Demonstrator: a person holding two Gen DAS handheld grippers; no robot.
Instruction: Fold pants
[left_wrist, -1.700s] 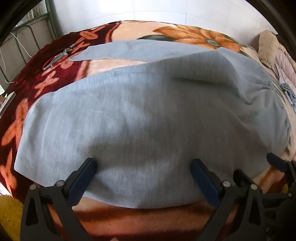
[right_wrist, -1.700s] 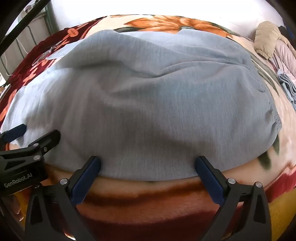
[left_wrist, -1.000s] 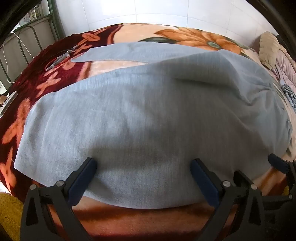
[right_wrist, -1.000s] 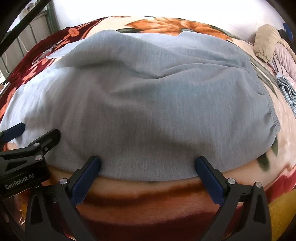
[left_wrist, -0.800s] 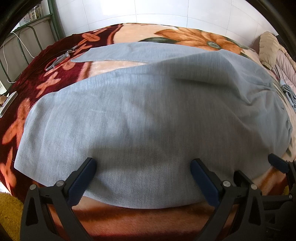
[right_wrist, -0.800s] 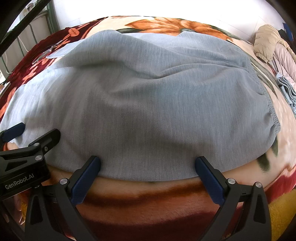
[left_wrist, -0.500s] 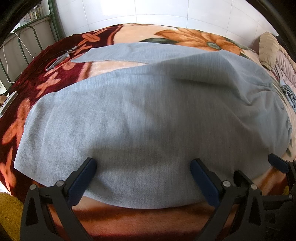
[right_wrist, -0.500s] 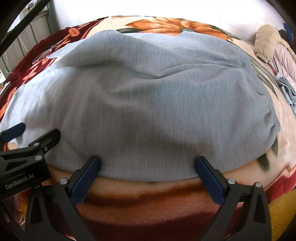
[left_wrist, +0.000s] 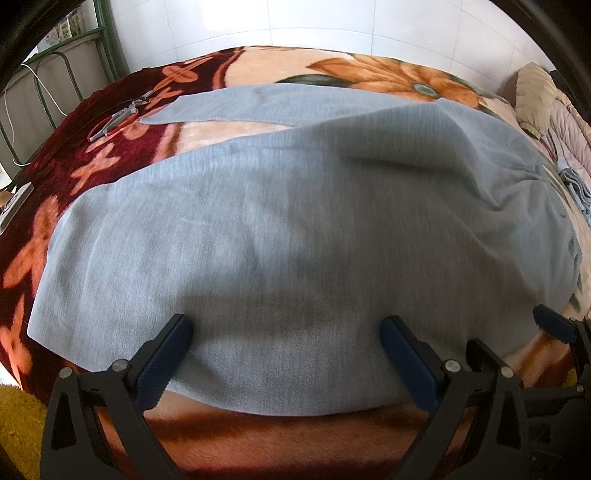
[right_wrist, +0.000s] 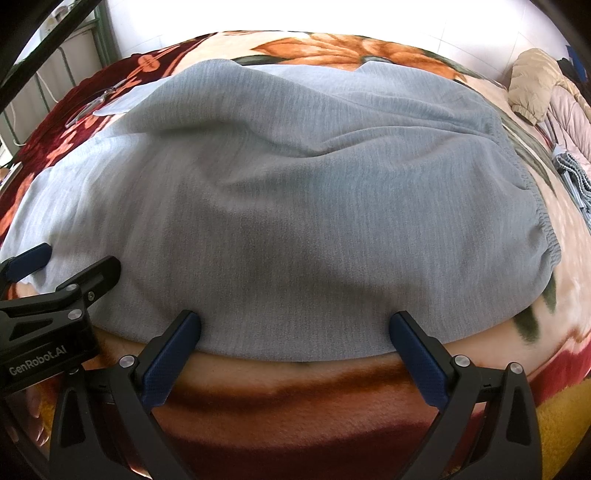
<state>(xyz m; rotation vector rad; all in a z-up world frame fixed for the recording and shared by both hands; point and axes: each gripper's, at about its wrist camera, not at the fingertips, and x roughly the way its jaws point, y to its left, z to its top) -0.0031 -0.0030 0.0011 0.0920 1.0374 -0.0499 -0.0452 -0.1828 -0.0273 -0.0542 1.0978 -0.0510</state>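
Note:
Grey pants (left_wrist: 295, 229) lie spread on a floral blanket (left_wrist: 258, 435), legs to the left, elastic waistband (right_wrist: 543, 229) to the right. The far leg (left_wrist: 266, 103) lies apart from the near one. My left gripper (left_wrist: 286, 354) is open, its blue fingers straddling the near hem of the near leg. My right gripper (right_wrist: 295, 343) is open at the near edge of the seat area. Each gripper shows at the edge of the other's view: the right one in the left wrist view (left_wrist: 517, 350), the left one in the right wrist view (right_wrist: 62, 273).
A pair of pliers-like clips (left_wrist: 118, 116) lies on the dark red blanket part at far left. Padded jackets (right_wrist: 543, 88) and a grey knit item (right_wrist: 574, 173) lie at the far right. A green metal bed rail (left_wrist: 74, 74) and white tiled wall stand behind.
Both grippers stay open at the near edge of the pants; the views have barely shifted.

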